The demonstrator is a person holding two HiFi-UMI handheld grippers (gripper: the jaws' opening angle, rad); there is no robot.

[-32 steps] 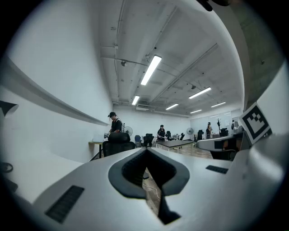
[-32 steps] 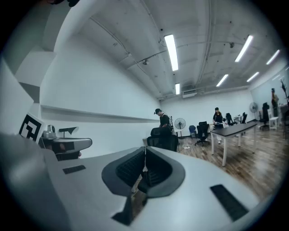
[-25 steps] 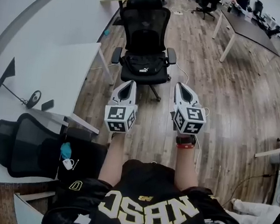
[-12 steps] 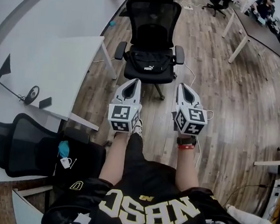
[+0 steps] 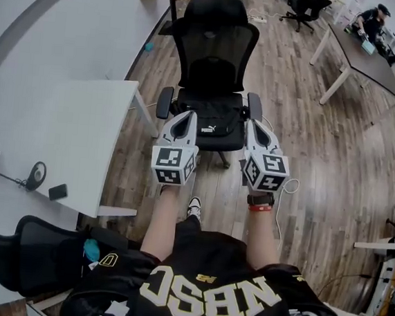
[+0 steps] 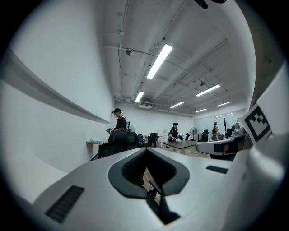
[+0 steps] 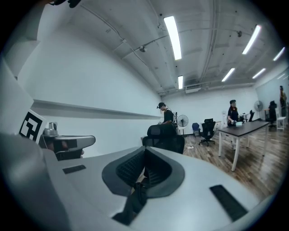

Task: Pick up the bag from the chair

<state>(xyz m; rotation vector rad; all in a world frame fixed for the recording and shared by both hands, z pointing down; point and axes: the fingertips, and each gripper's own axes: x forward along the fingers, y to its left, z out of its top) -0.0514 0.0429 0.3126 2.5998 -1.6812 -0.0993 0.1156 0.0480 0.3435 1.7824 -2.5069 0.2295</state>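
In the head view the bag [image 5: 212, 118] lies crosswise on the chair [image 5: 219, 45] seat, just ahead between left tool [image 5: 187, 116] and right tool [image 5: 255, 123], equally near; the left gripper view, then the right gripper view, shows jaws pressed together, empty

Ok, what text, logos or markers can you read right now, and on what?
"NBSC": large letters on the person's shirt.
White print on the bag: too small to read.
Square markers on the left gripper and right gripper cubes: patterns only, no words.
Small yellow shirt patch: unclear.
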